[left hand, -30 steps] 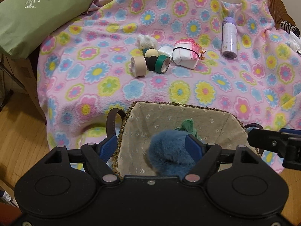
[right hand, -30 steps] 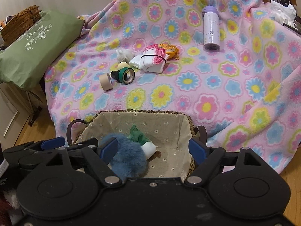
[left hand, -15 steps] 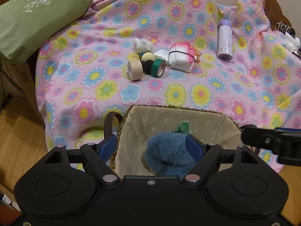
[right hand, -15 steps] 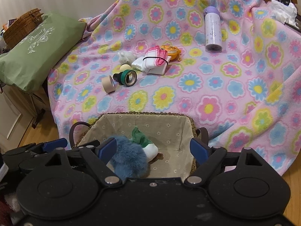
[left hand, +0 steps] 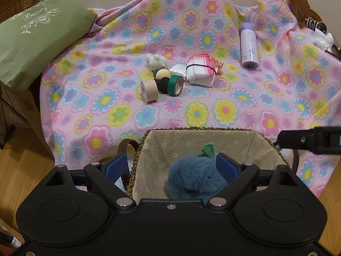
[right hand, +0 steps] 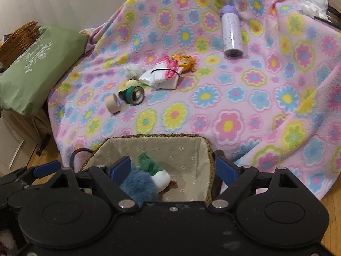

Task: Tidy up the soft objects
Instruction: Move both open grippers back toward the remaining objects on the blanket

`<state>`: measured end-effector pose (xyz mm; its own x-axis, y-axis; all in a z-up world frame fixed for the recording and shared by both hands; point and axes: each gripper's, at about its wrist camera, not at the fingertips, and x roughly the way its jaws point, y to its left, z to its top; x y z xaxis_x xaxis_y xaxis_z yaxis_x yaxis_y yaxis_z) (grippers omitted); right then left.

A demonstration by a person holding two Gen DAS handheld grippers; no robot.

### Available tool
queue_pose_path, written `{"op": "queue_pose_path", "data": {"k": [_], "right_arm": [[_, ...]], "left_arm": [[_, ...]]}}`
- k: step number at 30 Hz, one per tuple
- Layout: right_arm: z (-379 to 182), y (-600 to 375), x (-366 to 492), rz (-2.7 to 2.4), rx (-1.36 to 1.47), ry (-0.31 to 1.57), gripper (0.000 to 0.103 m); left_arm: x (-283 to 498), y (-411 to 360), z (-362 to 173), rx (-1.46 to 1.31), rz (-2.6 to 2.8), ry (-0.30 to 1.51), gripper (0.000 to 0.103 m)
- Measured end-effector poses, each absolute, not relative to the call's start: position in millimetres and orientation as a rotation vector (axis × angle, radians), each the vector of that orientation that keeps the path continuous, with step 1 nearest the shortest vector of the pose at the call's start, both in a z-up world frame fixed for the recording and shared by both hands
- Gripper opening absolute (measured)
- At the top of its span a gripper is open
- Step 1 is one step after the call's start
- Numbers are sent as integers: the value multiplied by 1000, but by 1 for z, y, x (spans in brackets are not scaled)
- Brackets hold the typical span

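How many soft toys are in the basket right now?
2: a fluffy blue plush at the near side of the basket, and a white-and-green plush lying against it toward the middle. More may be hidden under the blue one.

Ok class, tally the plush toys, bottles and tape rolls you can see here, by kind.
Plush toys: 3 (blue toy, green-and-white toy, white toy)
Bottles: 1 (purple-capped bottle)
Tape rolls: 2 (beige roll, green roll); black piece between them unclear
Total: 6
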<state>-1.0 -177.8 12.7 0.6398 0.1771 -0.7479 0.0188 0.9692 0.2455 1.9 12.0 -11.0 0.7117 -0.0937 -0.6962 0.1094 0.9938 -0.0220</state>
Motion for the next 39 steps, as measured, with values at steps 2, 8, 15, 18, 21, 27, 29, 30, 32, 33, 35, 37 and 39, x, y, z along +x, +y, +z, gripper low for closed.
{"op": "queue_pose_path", "data": {"k": [2, 8, 15, 18, 21, 27, 29, 30, 32, 33, 35, 37, 39], "right_arm": [[10, -182, 2, 79, 249, 876, 87], [7, -190, 15, 58, 267, 882, 87], [3, -190, 40, 60, 260, 909, 88], [0, -189, 56, 60, 257, 929, 88], [-6, -189, 75, 61, 258, 955, 88], [-14, -189, 114, 60, 256, 989, 88], [-14, -188, 127, 62, 252, 992, 88], [-14, -187, 132, 63, 250, 992, 88], [-14, -185, 144, 66, 244, 991, 88], [-13, -185, 150, 65, 240, 989, 88], [-12, -183, 161, 64, 235, 985, 89], [-10, -181, 174, 64, 230, 978, 90], [-8, -178, 185, 58, 225, 967, 92]], "left_arm": [[5, 13, -11, 18, -117, 775, 88], [17, 17, -9, 21, -111, 779, 88], [43, 22, -12, 24, -93, 814, 88], [58, 22, -14, 32, -92, 831, 88], [75, 21, -17, 44, -91, 850, 88], [107, 19, -21, 60, -94, 877, 88], [118, 19, -22, 62, -93, 881, 88], [123, 19, -23, 62, -93, 883, 88], [133, 19, -24, 62, -88, 886, 88], [138, 19, -25, 62, -86, 888, 88], [146, 19, -26, 61, -87, 889, 88], [154, 19, -27, 62, -91, 889, 88], [160, 19, -26, 67, -97, 883, 88]]}}
